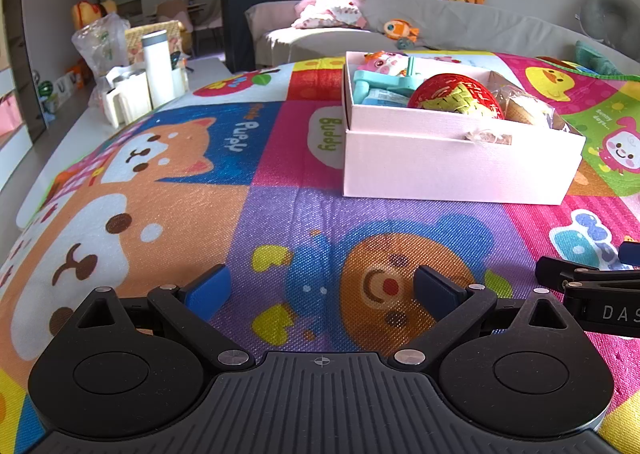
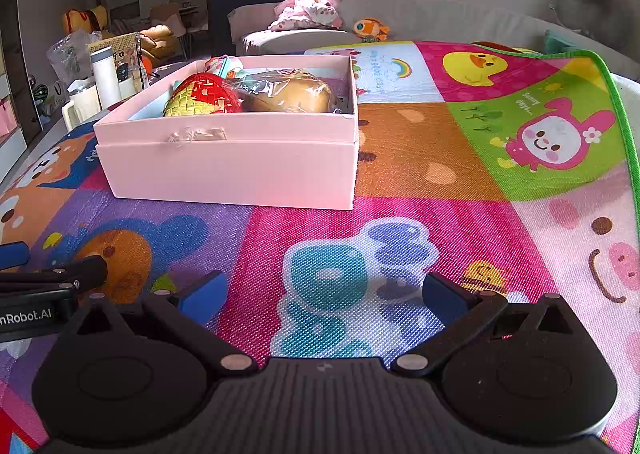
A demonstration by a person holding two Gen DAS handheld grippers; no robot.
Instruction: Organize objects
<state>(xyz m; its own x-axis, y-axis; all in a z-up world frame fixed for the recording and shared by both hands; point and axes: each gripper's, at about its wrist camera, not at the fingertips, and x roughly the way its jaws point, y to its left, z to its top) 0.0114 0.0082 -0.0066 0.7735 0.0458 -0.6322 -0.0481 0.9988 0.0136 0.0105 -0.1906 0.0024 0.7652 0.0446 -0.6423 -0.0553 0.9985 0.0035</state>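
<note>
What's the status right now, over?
Left gripper open, empty. Right gripper open, empty. Pink box ahead on mat, already packed with toys. Nothing in the way.

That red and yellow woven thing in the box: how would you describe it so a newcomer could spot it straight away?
Find the pale pink box standing open on the colourful cartoon play mat. Among the things inside it, the woven pouch sits near the front wall, beside a clear-wrapped brown bun. It alone has a basket-weave pattern, bright red above and yellow-green below.
</note>
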